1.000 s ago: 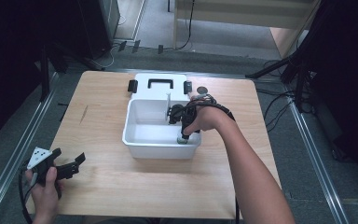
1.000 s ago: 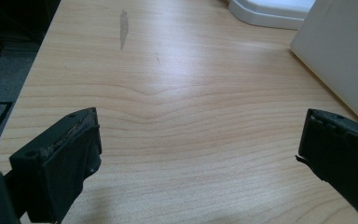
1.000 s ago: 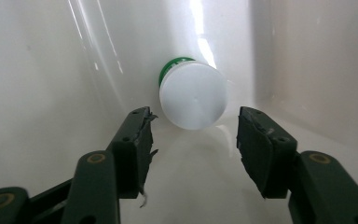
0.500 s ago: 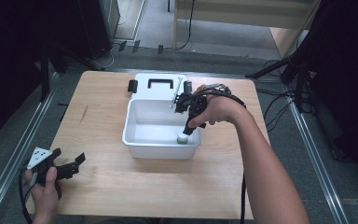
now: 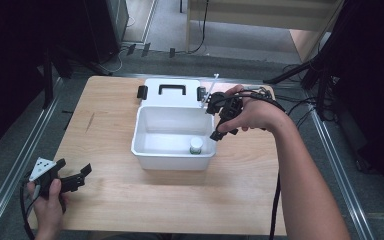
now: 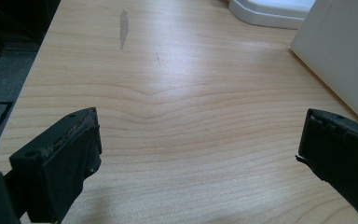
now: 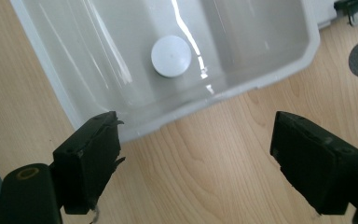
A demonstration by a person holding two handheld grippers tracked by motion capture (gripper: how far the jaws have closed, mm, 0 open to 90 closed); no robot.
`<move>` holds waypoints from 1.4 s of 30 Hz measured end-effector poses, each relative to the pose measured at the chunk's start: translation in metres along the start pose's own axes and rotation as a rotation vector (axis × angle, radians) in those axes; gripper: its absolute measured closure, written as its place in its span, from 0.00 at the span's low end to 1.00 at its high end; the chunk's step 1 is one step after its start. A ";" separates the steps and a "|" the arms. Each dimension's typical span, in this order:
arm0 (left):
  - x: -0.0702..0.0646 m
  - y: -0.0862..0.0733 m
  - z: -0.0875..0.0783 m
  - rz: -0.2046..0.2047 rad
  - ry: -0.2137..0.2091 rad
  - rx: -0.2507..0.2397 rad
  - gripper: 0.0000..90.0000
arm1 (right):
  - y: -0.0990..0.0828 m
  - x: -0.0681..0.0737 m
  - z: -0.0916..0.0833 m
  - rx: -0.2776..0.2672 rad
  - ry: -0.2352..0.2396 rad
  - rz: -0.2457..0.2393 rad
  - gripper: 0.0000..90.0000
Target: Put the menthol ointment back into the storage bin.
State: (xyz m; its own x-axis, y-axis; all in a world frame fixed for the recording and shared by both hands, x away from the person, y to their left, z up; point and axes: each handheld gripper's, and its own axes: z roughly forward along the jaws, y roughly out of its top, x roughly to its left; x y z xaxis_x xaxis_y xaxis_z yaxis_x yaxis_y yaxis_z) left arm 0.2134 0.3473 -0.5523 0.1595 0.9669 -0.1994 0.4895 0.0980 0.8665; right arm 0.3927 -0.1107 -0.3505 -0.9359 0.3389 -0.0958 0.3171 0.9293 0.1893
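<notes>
White-capped bottle (image 5: 196, 145) is standing upright in the white bin's (image 5: 145, 135) near right corner. Nearer, the left gripper (image 5: 80, 175) is resting wide open, empty; the right gripper (image 5: 225, 127), jaws just opening, is hovering empty above the bin's right rim.

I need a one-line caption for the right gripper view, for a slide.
Open right gripper, jaws just opened, above the white bin with a white-capped bottle standing inside.
</notes>
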 end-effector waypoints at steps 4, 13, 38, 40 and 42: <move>0.000 0.000 0.000 0.000 0.000 0.000 0.00 | -0.014 -0.004 0.002 -0.008 -0.004 0.017 0.17; 0.000 0.000 0.000 -0.001 0.001 -0.002 0.00 | -0.044 -0.011 0.012 -0.052 -0.002 0.096 0.18; 0.000 0.000 0.000 0.003 0.001 0.002 0.00 | -0.135 0.004 0.067 -0.384 -0.136 0.341 0.18; 0.000 0.000 0.000 0.003 0.001 0.002 0.00 | -0.143 0.006 0.071 -0.417 -0.151 0.366 0.18; -0.001 0.000 0.000 0.003 0.001 0.002 0.00 | -0.151 0.009 0.076 -0.448 -0.165 0.395 0.18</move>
State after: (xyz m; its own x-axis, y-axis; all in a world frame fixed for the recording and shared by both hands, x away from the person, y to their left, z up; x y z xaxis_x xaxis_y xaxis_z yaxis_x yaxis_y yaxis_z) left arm 0.2129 0.3468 -0.5523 0.1602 0.9674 -0.1959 0.4906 0.0942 0.8663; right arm 0.3480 -0.2373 -0.4539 -0.7136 0.6962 -0.0777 0.5064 0.5893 0.6295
